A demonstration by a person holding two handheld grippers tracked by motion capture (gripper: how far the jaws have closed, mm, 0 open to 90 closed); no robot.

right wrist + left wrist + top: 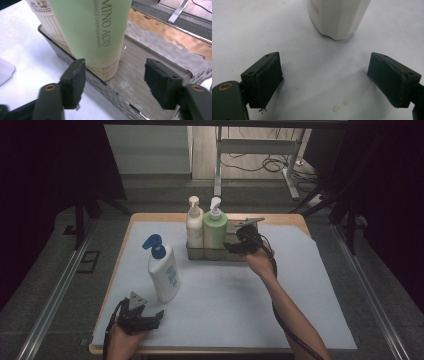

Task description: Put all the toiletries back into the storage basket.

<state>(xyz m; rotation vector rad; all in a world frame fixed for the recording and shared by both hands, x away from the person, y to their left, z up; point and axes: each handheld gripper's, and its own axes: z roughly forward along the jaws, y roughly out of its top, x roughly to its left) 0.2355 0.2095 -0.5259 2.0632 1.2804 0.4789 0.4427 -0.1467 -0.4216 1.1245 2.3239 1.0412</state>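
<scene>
At the far middle of the desk [300, 285] stands a metal tray [197, 254], and my right gripper [231, 248] hangs just beside its right end. Two pump bottles stand upright inside it, side by side: a cream bottle [194, 225] on the left and a green bottle [215, 227] touching it on the right. My right jaws are parted and hold nothing. In the right gripper view the green bottle [95, 30] rises ahead of the gap, nearer my left jaw than my right one, with its foot set on the ribbed floor of the tray [140, 80]. The cream bottle [45, 15] shows behind it, and the pads press on neither. The rest of the tray to the right of the green bottle lies bare.

Nearer to me, on the left part of the white sheet, a white bottle [164, 272] with a blue pump stands upright by itself, well apart from the tray. My left gripper [150, 322] rests low at the near left edge of the desk, just below that bottle. Its jaws stand wide apart and grip nothing; in the left gripper view the foot of the white bottle [338, 17] stands ahead of them, clear of both pads.
</scene>
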